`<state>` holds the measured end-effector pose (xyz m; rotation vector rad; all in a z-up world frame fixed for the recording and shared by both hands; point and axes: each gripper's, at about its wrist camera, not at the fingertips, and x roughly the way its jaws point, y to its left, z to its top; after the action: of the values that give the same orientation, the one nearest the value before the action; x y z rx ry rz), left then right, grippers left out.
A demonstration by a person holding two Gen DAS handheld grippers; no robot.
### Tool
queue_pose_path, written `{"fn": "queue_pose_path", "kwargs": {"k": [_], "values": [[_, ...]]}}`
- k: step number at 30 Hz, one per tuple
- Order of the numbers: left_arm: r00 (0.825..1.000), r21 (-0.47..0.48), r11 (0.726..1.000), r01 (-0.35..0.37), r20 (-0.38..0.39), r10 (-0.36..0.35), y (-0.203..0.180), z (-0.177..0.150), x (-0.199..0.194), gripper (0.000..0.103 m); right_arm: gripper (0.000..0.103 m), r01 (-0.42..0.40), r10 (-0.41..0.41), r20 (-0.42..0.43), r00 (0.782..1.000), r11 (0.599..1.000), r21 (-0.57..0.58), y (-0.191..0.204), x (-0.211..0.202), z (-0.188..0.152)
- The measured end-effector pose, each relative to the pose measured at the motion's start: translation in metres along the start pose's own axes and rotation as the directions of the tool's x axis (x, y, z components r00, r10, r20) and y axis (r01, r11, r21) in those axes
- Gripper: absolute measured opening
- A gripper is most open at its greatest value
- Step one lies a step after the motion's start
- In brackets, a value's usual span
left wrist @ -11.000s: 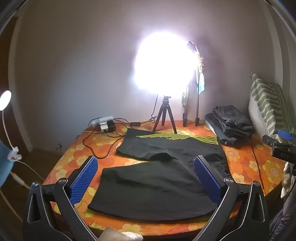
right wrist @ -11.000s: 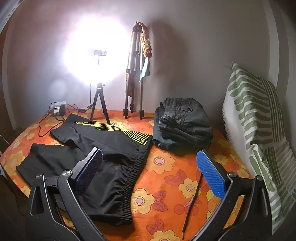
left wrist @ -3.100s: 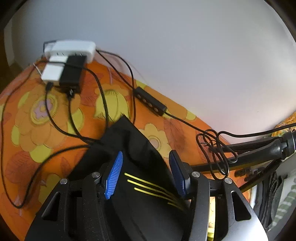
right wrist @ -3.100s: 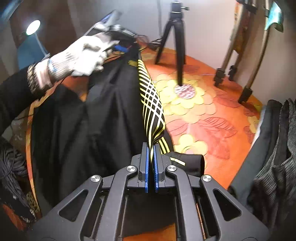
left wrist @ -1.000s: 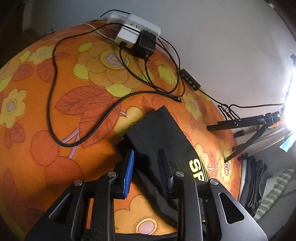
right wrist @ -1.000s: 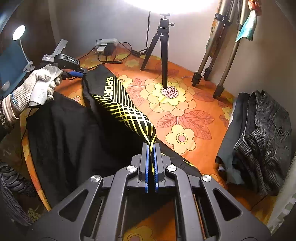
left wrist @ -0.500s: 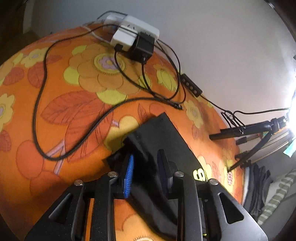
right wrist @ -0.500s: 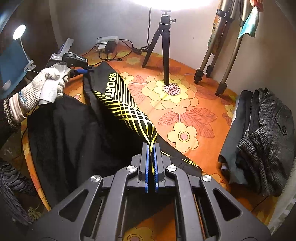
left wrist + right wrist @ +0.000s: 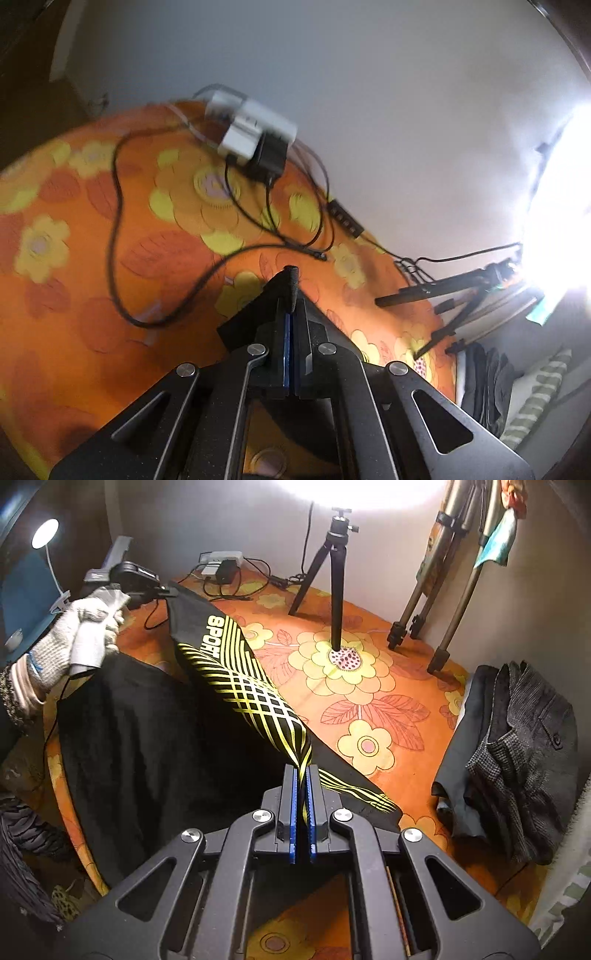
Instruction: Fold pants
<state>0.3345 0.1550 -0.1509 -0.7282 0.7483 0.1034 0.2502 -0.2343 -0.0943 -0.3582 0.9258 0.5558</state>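
Right wrist view: both grippers pinch one leg of the black pants (image 9: 155, 731), lifted mid-frame over the bed (image 9: 399, 686).
Right gripper (image 9: 302, 794) clamps the patterned side, left gripper (image 9: 168, 590) the hem upper left; best kept taut and lowered squarely onto the other leg.
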Motion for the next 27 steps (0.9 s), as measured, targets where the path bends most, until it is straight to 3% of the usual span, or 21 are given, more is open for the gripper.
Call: {"fn": "queue_pose_path", "kwargs": {"k": [10, 18, 27], "values": [[0.999, 0.047, 0.999, 0.013, 0.046, -0.016, 0.019, -0.006, -0.097, 0.000, 0.006, -0.005, 0.006, 0.012, 1.000, 0.999, -0.043, 0.034, -0.036, -0.017], [1.000, 0.071, 0.997, -0.014, 0.003, 0.014, 0.060, -0.061, -0.152, 0.000, 0.006, -0.026, 0.021, -0.044, 0.999, 0.994, -0.109, 0.076, -0.041, -0.067], [0.991, 0.045, 0.996, -0.081, -0.103, 0.085, 0.119, -0.132, -0.158, 0.000, 0.006, -0.019, -0.019, -0.172, 0.985, 0.975, -0.222, 0.113, -0.021, -0.131]]}}
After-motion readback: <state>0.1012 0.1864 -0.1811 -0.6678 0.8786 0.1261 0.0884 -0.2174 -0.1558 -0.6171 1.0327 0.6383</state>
